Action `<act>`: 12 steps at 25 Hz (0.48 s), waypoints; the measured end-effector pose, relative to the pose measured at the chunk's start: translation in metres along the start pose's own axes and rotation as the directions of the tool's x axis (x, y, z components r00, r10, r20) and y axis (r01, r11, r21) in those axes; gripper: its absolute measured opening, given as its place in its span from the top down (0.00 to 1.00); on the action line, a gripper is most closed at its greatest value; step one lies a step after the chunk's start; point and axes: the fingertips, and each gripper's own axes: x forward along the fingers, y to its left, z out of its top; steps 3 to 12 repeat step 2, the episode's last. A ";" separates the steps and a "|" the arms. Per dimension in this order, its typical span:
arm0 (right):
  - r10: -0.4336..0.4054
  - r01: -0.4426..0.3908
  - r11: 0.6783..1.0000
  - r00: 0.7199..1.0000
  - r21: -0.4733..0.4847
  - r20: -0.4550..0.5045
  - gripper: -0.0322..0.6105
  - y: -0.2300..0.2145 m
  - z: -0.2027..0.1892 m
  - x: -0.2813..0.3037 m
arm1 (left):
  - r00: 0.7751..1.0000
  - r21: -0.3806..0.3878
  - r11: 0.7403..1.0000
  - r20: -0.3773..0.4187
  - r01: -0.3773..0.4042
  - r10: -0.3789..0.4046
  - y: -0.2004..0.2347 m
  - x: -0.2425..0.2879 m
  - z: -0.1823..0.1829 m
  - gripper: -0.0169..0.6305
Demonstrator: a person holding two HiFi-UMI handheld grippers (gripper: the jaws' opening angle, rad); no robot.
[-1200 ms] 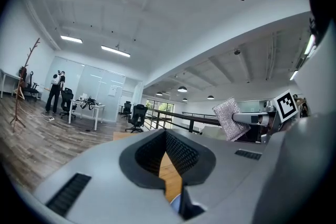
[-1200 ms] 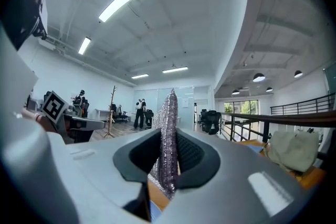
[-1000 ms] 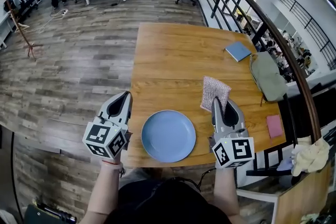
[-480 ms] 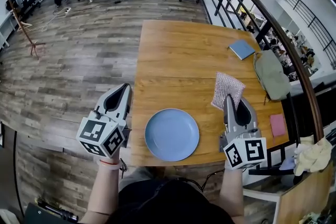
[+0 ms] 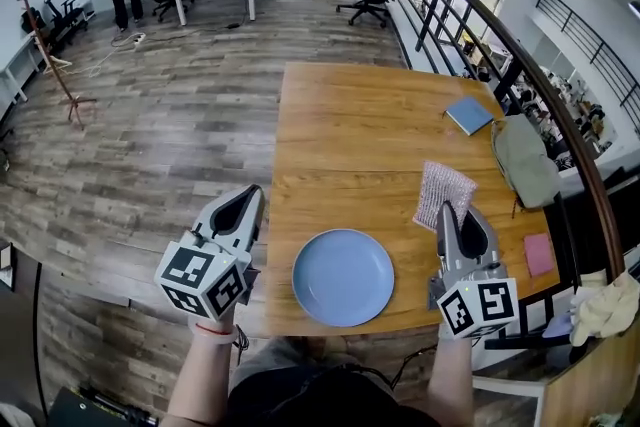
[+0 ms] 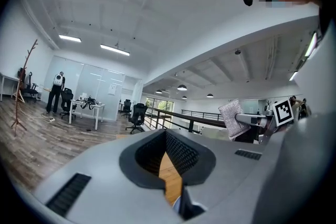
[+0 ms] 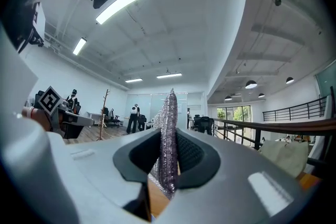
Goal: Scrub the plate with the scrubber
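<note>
My left claw [image 5: 249, 199] is clenched with nothing in it; its own view shows the two dark pads drawn together to a thin slit, with only a sliver of wood behind. I hold it just off the left edge of the long wooden desk [image 5: 350, 125], over the plank floor.

To its right, the round light-blue plate [image 5: 343, 276] lies flat at the near edge of the desk, between my two claws and touched by neither.

Right of the plate, my right claw [image 5: 444, 208] grips the silver-grey mesh scrubber [image 5: 443, 189] by its near edge, and the pad stands out past the tips toward the far side. The scrubber is near the plate but clear of it.

Farther right on the desk are a small blue notebook [image 5: 469, 115], a grey-green bag [image 5: 526, 160] and a pink square cloth [image 5: 538, 253].
</note>
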 end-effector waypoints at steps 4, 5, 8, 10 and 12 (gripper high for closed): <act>0.000 0.000 1.000 1.000 0.001 0.000 0.84 0.002 0.001 -0.001 | 1.000 -0.010 1.000 -0.002 0.002 -0.002 0.001 -0.004 0.001 0.98; 0.000 0.000 1.000 1.000 0.001 0.000 0.84 0.002 0.001 -0.001 | 1.000 -0.010 1.000 -0.002 0.002 -0.002 0.001 -0.004 0.001 0.98; 0.000 0.000 1.000 1.000 0.001 0.000 0.84 0.002 0.001 -0.001 | 1.000 -0.010 1.000 -0.002 0.002 -0.002 0.001 -0.004 0.001 0.98; 0.000 0.000 1.000 1.000 0.001 0.000 0.84 0.002 0.001 -0.001 | 1.000 -0.010 1.000 -0.002 0.002 -0.002 0.001 -0.004 0.001 0.98; 0.000 0.000 1.000 1.000 0.001 0.000 0.84 0.002 0.001 -0.001 | 1.000 -0.010 1.000 -0.002 0.002 -0.002 0.001 -0.004 0.001 0.98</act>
